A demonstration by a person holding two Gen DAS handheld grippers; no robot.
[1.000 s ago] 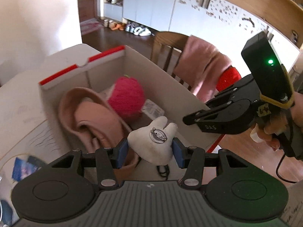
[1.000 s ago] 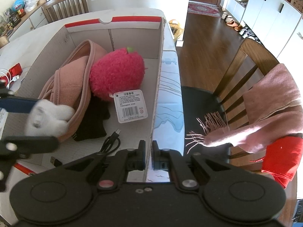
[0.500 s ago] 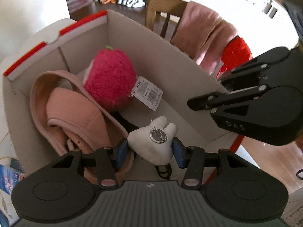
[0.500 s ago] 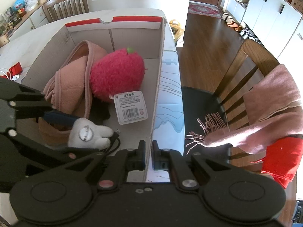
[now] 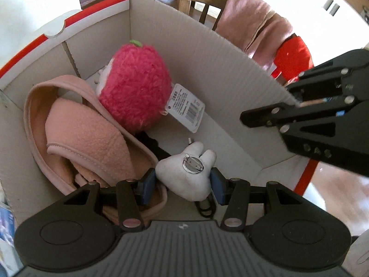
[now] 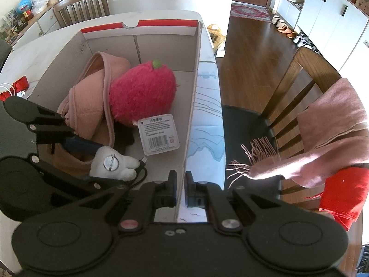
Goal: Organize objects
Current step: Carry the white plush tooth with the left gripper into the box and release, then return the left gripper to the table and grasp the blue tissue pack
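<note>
Holding, overall: a small white plush is kept clamped in the left gripper (image 5: 183,183) low inside the cardboard box (image 5: 207,53), while the box's right wall is pinched by the right gripper (image 6: 181,188)
Cardboard box: corrugated, light and stiff; judged likely to slide or tip if pushed, so it is steadied at its wall edge, seen at 6 o'clock in the right wrist view
Pink fleece (image 5: 87,136): soft, bulky and limp, lying at 9 o'clock in the left wrist view; judged best gathered at a thick fold, since a thin edge would only drag
Red strawberry plush (image 5: 136,90): fluffy, light and squashy, resting at 12 o'clock against the fleece; a grip across the body is judged safer than one on its paper tag (image 5: 186,107), which could tear
White plush (image 5: 186,175): soft and very light, pressed on both sides by the blue pads (image 5: 147,183); a metal pin-back disc is seen on its upper face, so the hold is judged best kept on the stuffed flanks, not on the hard slippery disc
Black cable (image 6: 141,169): thin and floppy, lying under the white plush at 6 o'clock of the box floor; judged liable to snag on the plush
Left gripper state: clamped on the white plush
Right gripper state: closed together on the box wall
</note>
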